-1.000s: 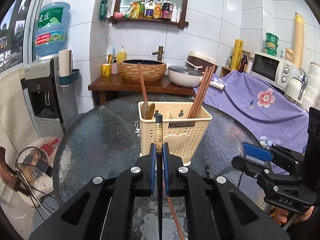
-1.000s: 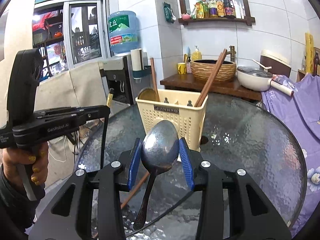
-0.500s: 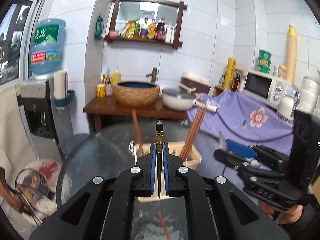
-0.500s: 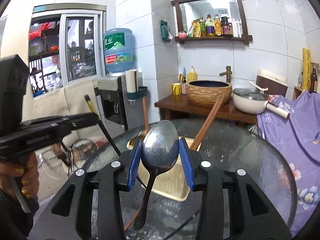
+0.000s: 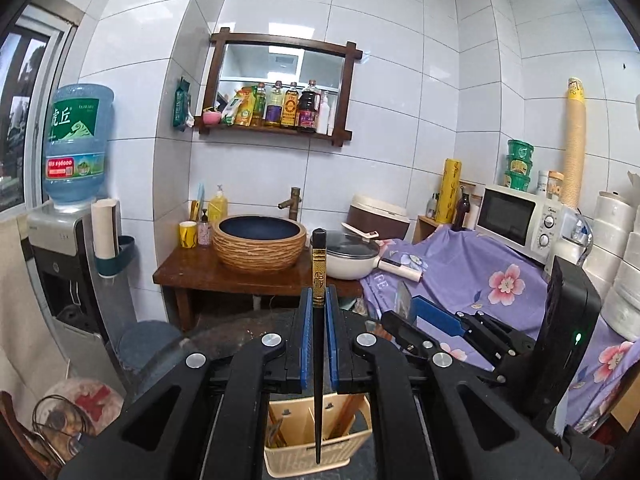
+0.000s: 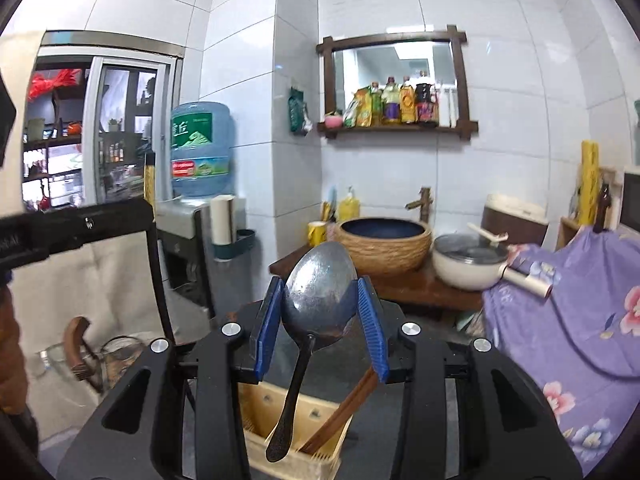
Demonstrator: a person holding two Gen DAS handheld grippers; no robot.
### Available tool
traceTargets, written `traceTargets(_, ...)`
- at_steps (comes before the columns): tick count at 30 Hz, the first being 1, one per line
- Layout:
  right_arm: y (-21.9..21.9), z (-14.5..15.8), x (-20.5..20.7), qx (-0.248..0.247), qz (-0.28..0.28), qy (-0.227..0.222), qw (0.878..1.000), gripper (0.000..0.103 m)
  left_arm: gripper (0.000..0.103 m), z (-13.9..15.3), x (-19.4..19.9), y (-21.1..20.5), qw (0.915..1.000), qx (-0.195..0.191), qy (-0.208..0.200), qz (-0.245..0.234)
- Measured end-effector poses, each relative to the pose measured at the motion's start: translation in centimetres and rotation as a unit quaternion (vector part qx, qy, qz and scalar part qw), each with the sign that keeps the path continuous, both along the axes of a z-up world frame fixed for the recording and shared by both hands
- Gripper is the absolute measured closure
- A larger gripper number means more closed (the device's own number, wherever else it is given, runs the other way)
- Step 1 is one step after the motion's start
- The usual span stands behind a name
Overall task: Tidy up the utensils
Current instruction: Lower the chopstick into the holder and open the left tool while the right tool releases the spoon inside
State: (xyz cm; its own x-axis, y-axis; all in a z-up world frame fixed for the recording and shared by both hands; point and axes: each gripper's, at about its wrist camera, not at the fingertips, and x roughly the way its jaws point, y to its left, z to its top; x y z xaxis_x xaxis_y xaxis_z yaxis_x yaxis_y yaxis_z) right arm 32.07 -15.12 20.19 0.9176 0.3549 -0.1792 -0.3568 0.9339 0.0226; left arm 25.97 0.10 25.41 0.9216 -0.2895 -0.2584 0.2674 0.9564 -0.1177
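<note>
The left tongs [image 5: 318,312] are clamped on a black chopstick [image 5: 318,344] with a gold-patterned band near its upper end; it stands upright, its tip above the cream slotted utensil holder [image 5: 320,454] below. The right tongs [image 6: 320,308] pinch the bowl of a dull, scuffed metal spoon [image 6: 318,288], whose dark handle hangs down over the same holder, beside brown wooden chopsticks [image 6: 344,412] leaning in it.

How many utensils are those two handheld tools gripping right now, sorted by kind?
Black chopstick: 1, in the left gripper
Metal spoon: 1, in the right gripper
Total: 2
Brown chopsticks in the holder are too hidden to count.
</note>
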Motion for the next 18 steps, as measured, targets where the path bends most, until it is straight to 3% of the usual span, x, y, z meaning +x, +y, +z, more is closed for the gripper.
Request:
traceTargets(6, 1.5, -2.6, 2.4, -0.015, -0.033, -0.009, 0.999, 0.064, 0.096, -1.8, 2.6, 0.0, 0.9996, 0.007, 0.004, 0.026)
traceTargets(18, 3.1, -10.0, 2.5, -0.061, -0.037, 0.020, 0.997, 0.064, 0.096, -9.0, 4.9, 0.3, 0.9963, 0.011, 0.081, 0.025)
